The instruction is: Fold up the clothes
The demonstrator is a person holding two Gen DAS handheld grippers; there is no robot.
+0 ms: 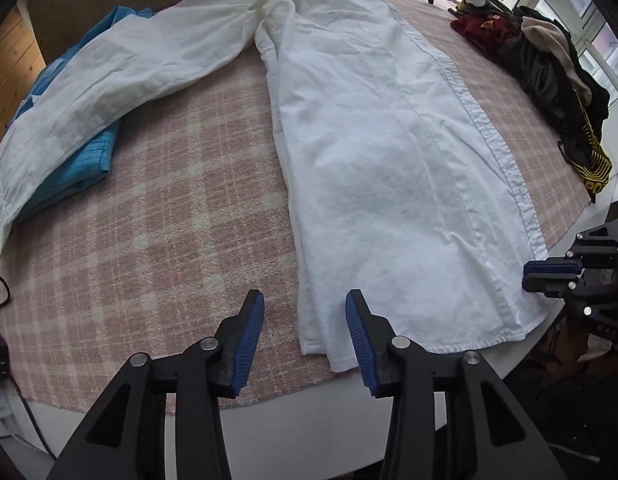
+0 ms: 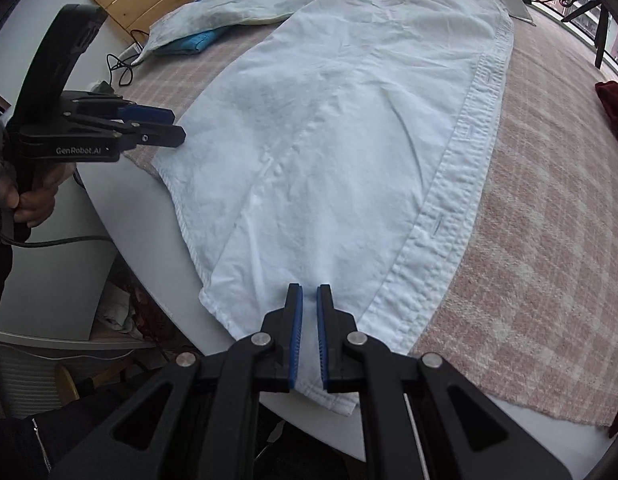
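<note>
Right fingers (image 2: 296, 332) straddle shirt (image 2: 329, 140) hem (left's apart).

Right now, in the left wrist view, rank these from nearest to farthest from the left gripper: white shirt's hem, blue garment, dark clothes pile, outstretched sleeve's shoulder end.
From the left gripper:
1. White shirt's hem, just ahead, slightly right.
2. Blue garment, left, partly under the sleeve.
3. Sleeve's shoulder end and dark clothes pile, far centre and far right: too close to call.
</note>
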